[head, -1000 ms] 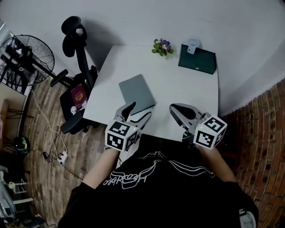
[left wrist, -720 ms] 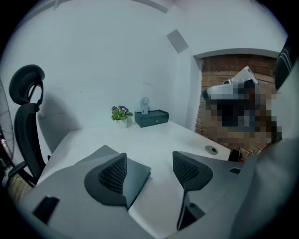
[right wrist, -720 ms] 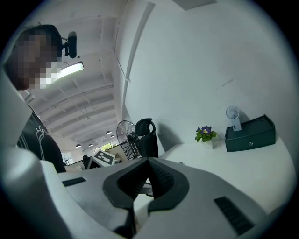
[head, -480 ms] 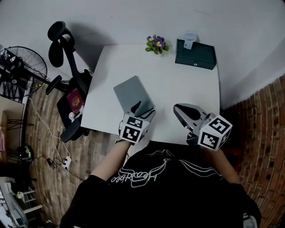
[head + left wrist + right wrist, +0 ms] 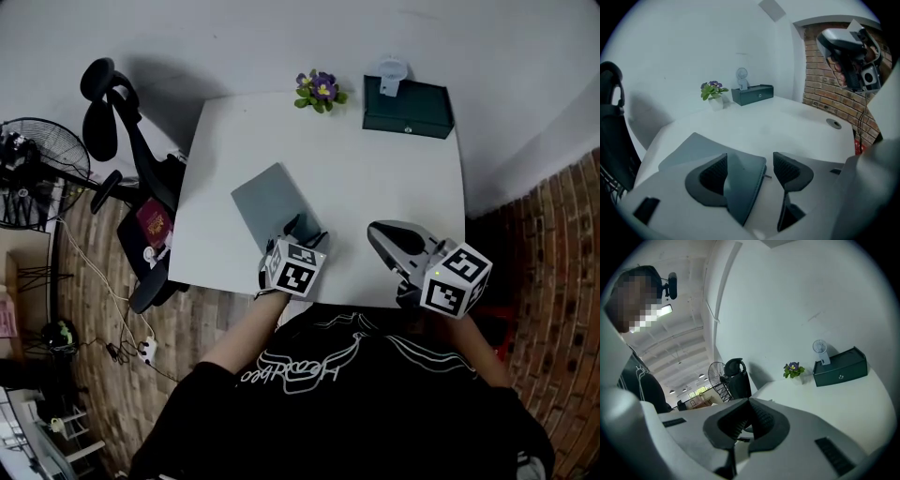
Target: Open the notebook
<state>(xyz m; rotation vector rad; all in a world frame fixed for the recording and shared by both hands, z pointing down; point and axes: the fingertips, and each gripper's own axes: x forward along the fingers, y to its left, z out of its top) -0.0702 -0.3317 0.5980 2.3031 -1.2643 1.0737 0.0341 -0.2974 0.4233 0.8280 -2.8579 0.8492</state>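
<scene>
A closed grey notebook (image 5: 272, 202) lies on the white table (image 5: 375, 178), left of the middle. My left gripper (image 5: 307, 231) is at its near right corner. In the left gripper view the jaws stand open on either side of that corner of the notebook (image 5: 743, 180). The cover lies close against the left pad (image 5: 715, 176), while the right pad (image 5: 785, 168) stands clear of it. My right gripper (image 5: 380, 234) hovers over the table's near edge to the right, apart from the notebook. Its jaws (image 5: 749, 420) are shut with nothing between them.
A dark green box (image 5: 409, 108) with a small white fan (image 5: 391, 73) stands at the table's far right, and a potted flower (image 5: 318, 91) beside it. A black office chair (image 5: 122, 159) and a floor fan (image 5: 33, 155) stand left of the table, a brick wall (image 5: 553, 244) on the right.
My left gripper has moved forward and to the right, reaching the notebook's near corner. The right gripper has stayed in about the same place, shut.
</scene>
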